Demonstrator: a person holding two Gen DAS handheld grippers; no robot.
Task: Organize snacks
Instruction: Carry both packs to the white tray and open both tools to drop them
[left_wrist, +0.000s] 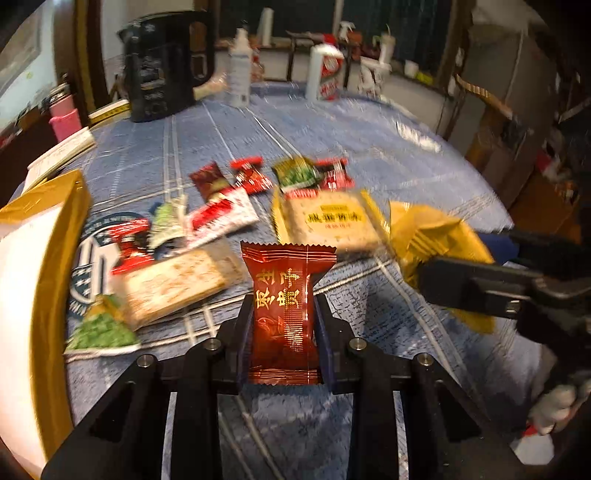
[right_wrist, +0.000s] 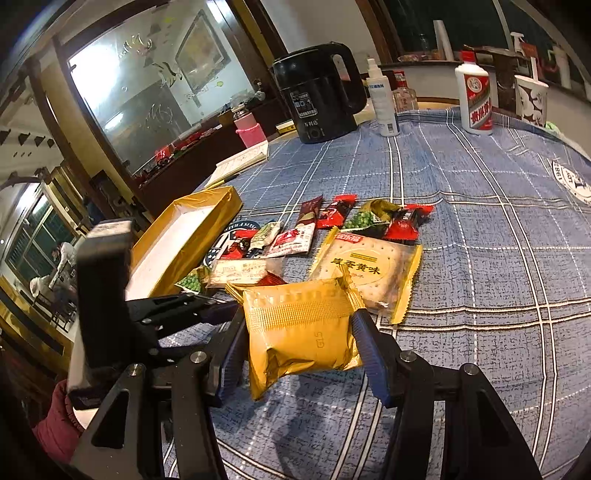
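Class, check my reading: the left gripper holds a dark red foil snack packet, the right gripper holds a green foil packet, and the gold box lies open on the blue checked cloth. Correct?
One detail is wrong: the packet in the right gripper is a gold foil packet, not green, as the right wrist view shows. The left gripper does hold the dark red foil snack packet, and the gold box lies open.

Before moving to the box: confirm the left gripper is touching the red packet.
Touching. The left wrist view shows the left gripper with both pads pressed against the red packet.

Warm, dim indoor light. Left wrist view: motion blur smears everything beyond the fingers; only the red packet (left_wrist: 286, 314) between them is sharp. Right wrist view: sharp, glare on the glass panel (right_wrist: 147, 85) upper left. Fisheye bending, dark corners.
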